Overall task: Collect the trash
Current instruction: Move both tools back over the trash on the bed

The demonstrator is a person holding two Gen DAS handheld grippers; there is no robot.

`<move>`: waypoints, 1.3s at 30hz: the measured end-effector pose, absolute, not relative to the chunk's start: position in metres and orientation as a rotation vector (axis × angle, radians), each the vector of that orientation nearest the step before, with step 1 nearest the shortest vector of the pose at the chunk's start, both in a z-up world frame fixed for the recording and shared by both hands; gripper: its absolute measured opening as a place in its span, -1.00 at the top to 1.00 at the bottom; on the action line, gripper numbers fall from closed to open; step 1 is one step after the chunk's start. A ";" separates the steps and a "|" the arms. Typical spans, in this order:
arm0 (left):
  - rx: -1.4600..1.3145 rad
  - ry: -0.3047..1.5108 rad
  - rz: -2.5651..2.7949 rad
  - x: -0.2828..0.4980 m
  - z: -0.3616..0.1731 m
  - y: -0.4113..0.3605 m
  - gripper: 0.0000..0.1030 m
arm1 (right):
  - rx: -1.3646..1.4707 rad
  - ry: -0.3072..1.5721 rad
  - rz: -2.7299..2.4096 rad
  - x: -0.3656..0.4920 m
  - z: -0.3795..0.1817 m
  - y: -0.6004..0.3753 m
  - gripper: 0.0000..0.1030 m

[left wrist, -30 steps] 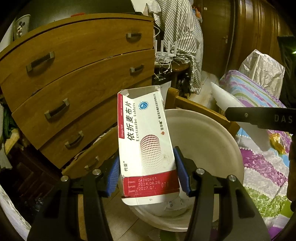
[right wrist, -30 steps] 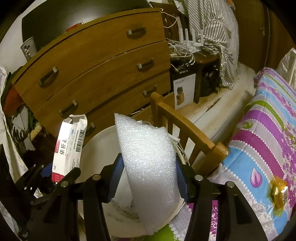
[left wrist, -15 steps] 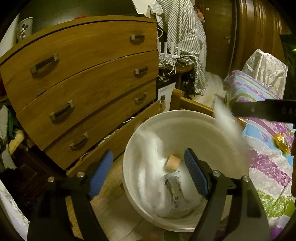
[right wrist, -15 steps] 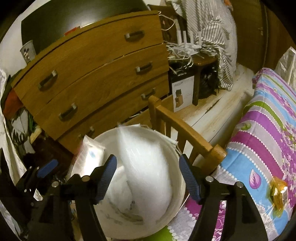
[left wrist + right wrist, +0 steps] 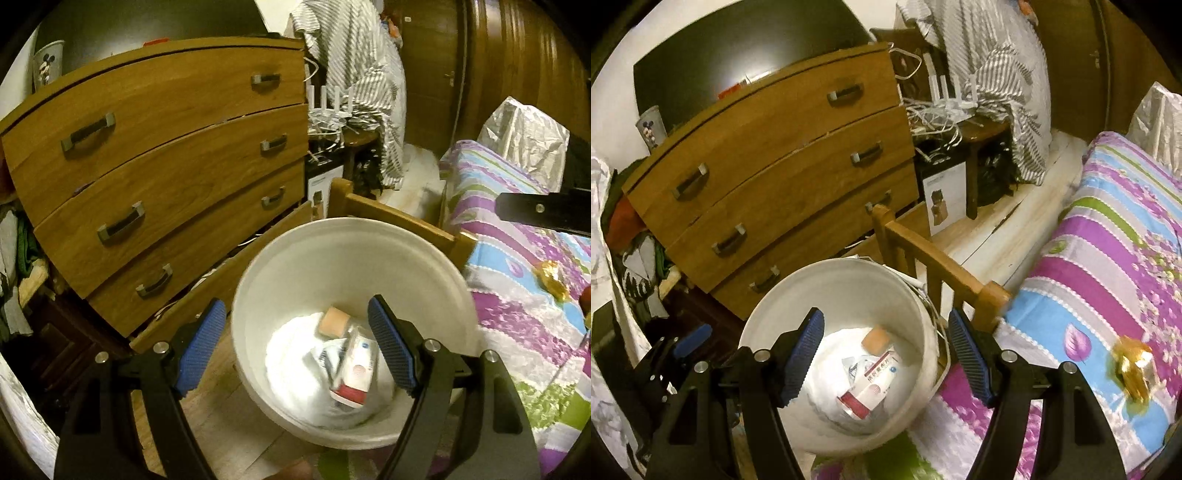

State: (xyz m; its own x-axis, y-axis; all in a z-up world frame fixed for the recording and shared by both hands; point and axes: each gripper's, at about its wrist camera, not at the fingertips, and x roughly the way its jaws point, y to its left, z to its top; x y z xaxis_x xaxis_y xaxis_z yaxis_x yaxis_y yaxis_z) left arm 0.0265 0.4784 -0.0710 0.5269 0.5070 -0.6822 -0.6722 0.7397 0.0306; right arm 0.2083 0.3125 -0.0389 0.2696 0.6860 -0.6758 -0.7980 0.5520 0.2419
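A white bucket (image 5: 332,243) stands on the floor between the dresser and the bed; it also shows in the right wrist view (image 5: 834,273). Inside lie the white and red medicine box (image 5: 360,373) (image 5: 873,384), white foam sheet (image 5: 288,343) (image 5: 827,354) and a small tan block (image 5: 333,321) (image 5: 876,338). My left gripper (image 5: 297,345) is open and empty above the bucket. My right gripper (image 5: 886,356) is open and empty above the bucket's right rim. A gold wrapper (image 5: 1134,369) lies on the bed; it also shows in the left wrist view (image 5: 552,275).
A wooden dresser (image 5: 155,177) stands left of the bucket. A wooden bed rail (image 5: 934,262) runs behind the bucket. The bed has a striped floral cover (image 5: 1108,258). A silver bag (image 5: 524,129) sits at the bed's far end. A striped cloth (image 5: 358,74) hangs behind.
Both grippers opened: the left let go of the medicine box and the right let go of the foam sheet. Both pieces fell into the bucket and now lie at its bottom.
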 end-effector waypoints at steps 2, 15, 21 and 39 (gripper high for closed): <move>-0.240 0.723 0.692 0.028 -0.069 0.465 -0.47 | -0.141 0.785 0.996 0.202 -0.033 0.287 -0.38; -0.122 0.715 0.436 0.081 -0.061 0.329 -0.47 | -0.057 0.605 0.799 0.163 -0.020 0.058 -0.47; -0.087 0.738 0.302 0.111 -0.068 0.264 -0.47 | -0.004 0.620 0.684 0.161 -0.036 -0.055 -0.48; -0.033 0.887 0.030 0.183 -0.123 0.133 -0.47 | -0.035 0.852 0.501 0.210 -0.170 -0.215 -0.49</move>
State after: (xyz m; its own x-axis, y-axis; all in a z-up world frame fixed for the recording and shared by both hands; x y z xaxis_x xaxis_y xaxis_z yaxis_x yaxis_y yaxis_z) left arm 0.1829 0.1332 -0.1226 0.6315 0.0126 -0.7753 -0.0401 0.9991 -0.0164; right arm 0.2100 -0.2154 -0.1702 0.5503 0.4096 -0.7277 -0.4367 0.8839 0.1673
